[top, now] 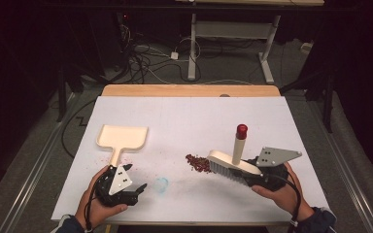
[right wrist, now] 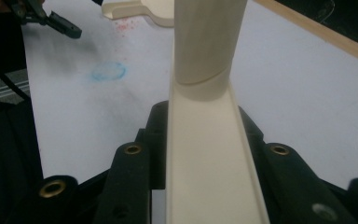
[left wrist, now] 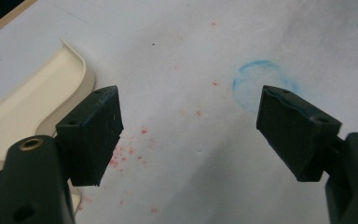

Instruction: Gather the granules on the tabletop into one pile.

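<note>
In the right gripper view the brush point(right wrist: 205, 140) is cut off by the top and bottom edges, its bristles out of sight. In the left gripper view the dustpan point(left wrist: 37, 98) runs off the left edge, partly behind a jaw

The dustpan point(top: 123, 138) lies toward the table's point(top: 189, 109) left edge, the brush point(top: 233, 162) toward the right, with the crumb pile point(top: 197, 163) apparently touching its bristles.
</note>
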Action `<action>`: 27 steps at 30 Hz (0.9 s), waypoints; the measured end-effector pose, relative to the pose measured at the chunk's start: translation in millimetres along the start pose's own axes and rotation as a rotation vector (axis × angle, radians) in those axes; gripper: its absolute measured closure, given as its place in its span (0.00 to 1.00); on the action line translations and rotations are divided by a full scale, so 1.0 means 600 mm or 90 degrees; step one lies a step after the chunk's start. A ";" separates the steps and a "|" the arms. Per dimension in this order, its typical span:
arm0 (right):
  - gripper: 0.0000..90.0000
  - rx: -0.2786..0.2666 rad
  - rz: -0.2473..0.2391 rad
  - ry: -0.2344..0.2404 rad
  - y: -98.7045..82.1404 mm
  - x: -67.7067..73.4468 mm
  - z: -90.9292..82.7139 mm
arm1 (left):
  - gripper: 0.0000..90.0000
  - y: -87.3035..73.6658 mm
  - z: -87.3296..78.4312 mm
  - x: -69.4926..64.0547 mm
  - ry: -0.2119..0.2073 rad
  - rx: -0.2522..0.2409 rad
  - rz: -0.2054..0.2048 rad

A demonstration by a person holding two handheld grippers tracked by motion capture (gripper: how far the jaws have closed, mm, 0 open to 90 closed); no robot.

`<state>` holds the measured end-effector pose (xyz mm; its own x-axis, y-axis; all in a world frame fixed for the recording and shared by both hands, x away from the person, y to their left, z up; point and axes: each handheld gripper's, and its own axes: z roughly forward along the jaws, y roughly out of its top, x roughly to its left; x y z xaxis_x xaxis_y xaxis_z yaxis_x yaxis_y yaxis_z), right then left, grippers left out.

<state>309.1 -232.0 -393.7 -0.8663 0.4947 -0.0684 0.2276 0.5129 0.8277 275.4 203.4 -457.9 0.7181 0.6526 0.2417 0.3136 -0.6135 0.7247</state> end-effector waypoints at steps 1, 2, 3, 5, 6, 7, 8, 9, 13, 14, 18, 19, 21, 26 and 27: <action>0.75 0.003 0.003 -0.004 -0.005 0.000 -0.005 | 0.24 0.000 0.000 0.000 0.000 0.000 0.000; 0.75 0.006 0.005 -0.007 -0.010 -0.001 -0.011 | 0.24 0.000 0.000 0.000 0.000 0.000 0.000; 0.75 0.010 0.008 -0.009 -0.014 -0.001 -0.016 | 0.24 0.000 0.000 0.000 0.001 0.001 0.001; 0.75 0.014 0.015 -0.013 -0.022 -0.001 -0.026 | 0.24 0.000 -0.001 0.000 0.002 0.000 0.000; 0.75 0.019 0.015 -0.010 -0.026 -0.001 -0.030 | 0.24 0.000 -0.001 0.001 0.003 -0.001 0.000; 0.75 0.024 0.018 -0.011 -0.030 0.000 -0.034 | 0.24 0.000 -0.001 0.001 0.004 0.000 0.001; 0.75 0.029 0.019 -0.014 -0.034 0.001 -0.037 | 0.24 0.000 -0.001 0.001 0.004 0.000 0.001; 0.75 0.035 0.017 -0.014 -0.039 0.001 -0.039 | 0.24 0.000 -0.001 0.001 0.004 0.000 0.001; 0.75 0.049 0.030 -0.011 -0.055 0.003 -0.050 | 0.24 -0.001 -0.001 0.000 0.004 0.004 0.004; 0.75 0.053 0.032 -0.009 -0.058 0.003 -0.053 | 0.24 -0.001 -0.001 0.000 0.004 0.005 0.005; 0.75 0.073 0.031 0.003 -0.065 0.003 -0.069 | 0.24 0.000 0.001 0.000 0.003 0.006 0.004; 0.75 0.077 0.028 0.006 -0.066 0.002 -0.074 | 0.24 0.000 0.002 -0.001 0.003 0.007 0.004; 0.75 0.080 0.033 0.015 -0.069 0.000 -0.082 | 0.24 0.000 0.002 -0.001 0.003 0.009 0.007; 0.75 0.101 0.040 0.021 -0.077 -0.009 -0.095 | 0.24 0.001 0.003 -0.001 0.002 0.012 0.006; 0.75 0.106 0.040 0.018 -0.078 -0.011 -0.097 | 0.24 0.001 0.004 -0.001 0.002 0.013 0.006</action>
<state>277.9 -300.1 -399.3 -0.8597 0.5107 -0.0027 0.3496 0.5922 0.7260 276.6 201.5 -459.3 0.7191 0.6483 0.2503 0.3195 -0.6283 0.7093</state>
